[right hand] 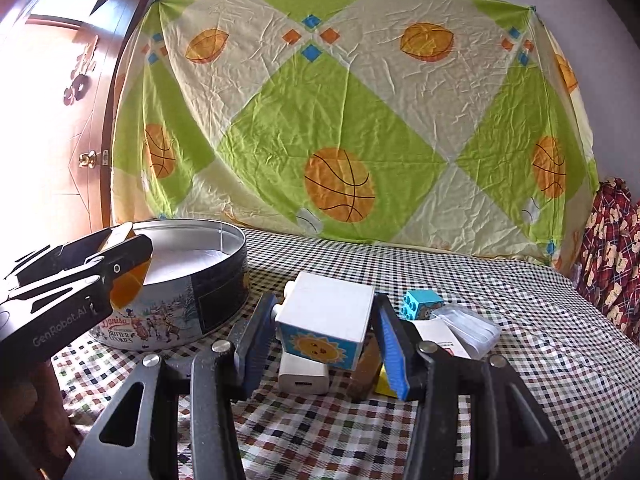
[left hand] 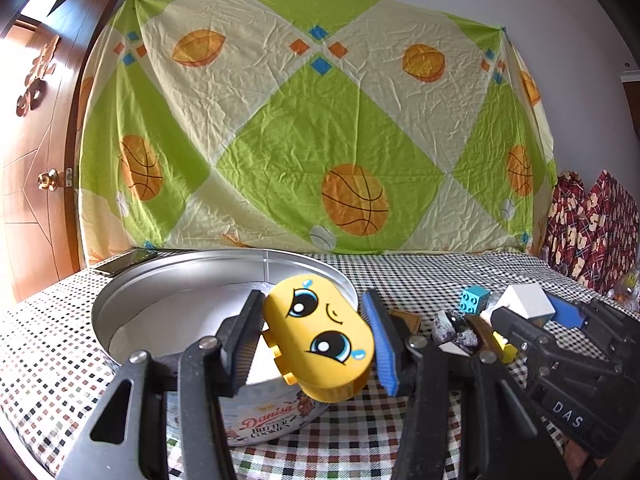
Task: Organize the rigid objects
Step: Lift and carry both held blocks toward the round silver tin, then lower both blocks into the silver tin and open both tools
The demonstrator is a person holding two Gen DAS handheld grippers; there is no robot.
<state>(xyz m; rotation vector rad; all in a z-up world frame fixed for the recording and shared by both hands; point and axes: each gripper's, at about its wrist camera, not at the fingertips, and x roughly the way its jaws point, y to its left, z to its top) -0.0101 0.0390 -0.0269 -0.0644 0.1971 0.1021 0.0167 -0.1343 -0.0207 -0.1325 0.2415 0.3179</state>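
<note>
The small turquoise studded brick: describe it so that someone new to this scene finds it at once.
Start at the round cookie tin on the checked tablecloth, then look right, past the white cube between the right gripper's fingers. Just behind them sits the turquoise brick, the only piece with round studs on one face.

Left gripper (left hand: 318,336) clamped on yellow face toy (left hand: 320,338) above the near rim of the round cookie tin (left hand: 180,276), right gripper (left hand: 532,312) holding white block (left hand: 524,300) toward the table's (left hand: 420,272) right edge, blue brick (left hand: 474,299) just behind, phone (left hand: 126,261) at far-left corner
</note>
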